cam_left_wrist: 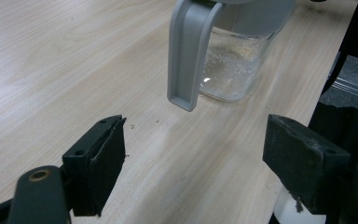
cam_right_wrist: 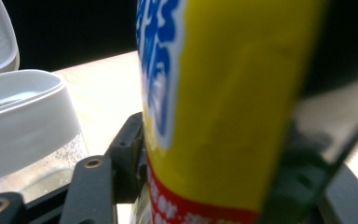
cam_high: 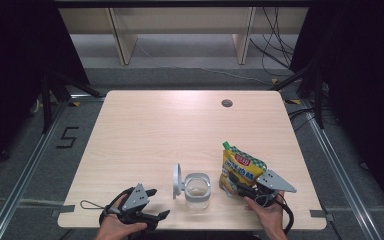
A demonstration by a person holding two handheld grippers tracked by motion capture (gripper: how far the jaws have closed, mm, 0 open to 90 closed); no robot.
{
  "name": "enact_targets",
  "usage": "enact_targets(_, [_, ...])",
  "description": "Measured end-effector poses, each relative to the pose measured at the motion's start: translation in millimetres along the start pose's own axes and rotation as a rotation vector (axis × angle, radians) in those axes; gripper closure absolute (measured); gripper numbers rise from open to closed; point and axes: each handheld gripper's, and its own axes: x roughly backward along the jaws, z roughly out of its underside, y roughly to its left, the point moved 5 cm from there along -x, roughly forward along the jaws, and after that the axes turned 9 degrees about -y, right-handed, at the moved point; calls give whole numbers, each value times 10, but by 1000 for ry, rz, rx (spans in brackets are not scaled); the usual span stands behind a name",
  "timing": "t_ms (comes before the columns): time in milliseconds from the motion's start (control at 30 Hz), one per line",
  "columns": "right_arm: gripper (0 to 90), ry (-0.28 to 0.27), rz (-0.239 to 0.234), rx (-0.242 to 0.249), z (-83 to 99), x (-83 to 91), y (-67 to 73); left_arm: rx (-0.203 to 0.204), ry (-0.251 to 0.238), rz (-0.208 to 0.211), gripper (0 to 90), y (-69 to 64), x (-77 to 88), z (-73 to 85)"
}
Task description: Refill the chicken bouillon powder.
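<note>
Pale wood table, things along its near edge. Left claw by the near-left corner, held in the left hand, lying low over the wood; jaws wide apart, nothing between them. In the left gripper view the same jaws frame bare table and point at the jar.

Jar: clear glass, grey collar, upright near the middle of the near edge. Grey lid flipped open, standing up on the jar's left side. Pale grains stick to the inside wall and bottom in the left gripper view.

Pouch: yellow, blue lettering, green cap, just right of the jar, toward the near-right corner. Right claw on its lower end, right hand behind. Jaws sit on both sides of the pouch in the right gripper view; contact looks firm, pouch clamped.
</note>
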Motion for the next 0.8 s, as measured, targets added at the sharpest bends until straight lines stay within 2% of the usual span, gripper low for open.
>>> enact_targets(100, [475,-31,7,-15,-4,-22,5,-7,7,0,204,6,5,4])
enact_targets(133, [482,-10,1,-14,-5,-11,3,-3,7,-1,204,5,4,4])
enact_targets(200, [519,-27,-10,-6,-15,-19,-18,11,5,0,204,-6,4,5])
enact_targets(267, [557,-33,19,-22,-30,-7,-24,5,7,4,203,-1,6,2])
enact_targets(300, [569,-20,7,-1,-37,-3,-33,-10,7,8,204,7,6,-2])
enact_targets(333, [574,-33,-4,-14,-45,-4,-16,8,10,1,204,-2,8,5])
enact_targets(367, [580,-22,6,0,-51,-1,-12,5,11,2,203,0,9,5])
enact_targets(400, [584,-26,19,-9,-56,5,-7,5,10,1,204,1,9,3])
enact_targets(433, [592,-26,6,12,-69,1,-15,2,3,4,204,1,7,-2])
enact_targets(467, [598,-34,-1,1,-78,-7,-4,-23,4,10,204,15,8,-8])
enact_targets(500, [606,-12,10,-4,-84,13,-3,-21,3,11,204,14,10,-8])
enact_targets(533, [611,-15,11,-18,-95,18,9,-11,3,9,203,9,10,-6])
enact_targets(567, [615,-3,-2,-4,-104,22,6,-11,3,9,204,9,10,-6])
enact_targets(600, [619,11,14,5,-111,33,8,4,4,6,204,5,11,-3])
enact_targets(667, [622,16,-3,10,-124,29,20,3,5,6,203,5,13,-4])
enact_targets(700, [626,32,-2,20,-143,37,34,-24,0,10,204,16,16,-15])
enact_targets(767, [628,39,6,17,-151,48,41,-24,1,11,204,18,16,-15])
enact_targets(800, [631,41,-9,42,-176,60,40,-20,6,13,203,17,24,-20])
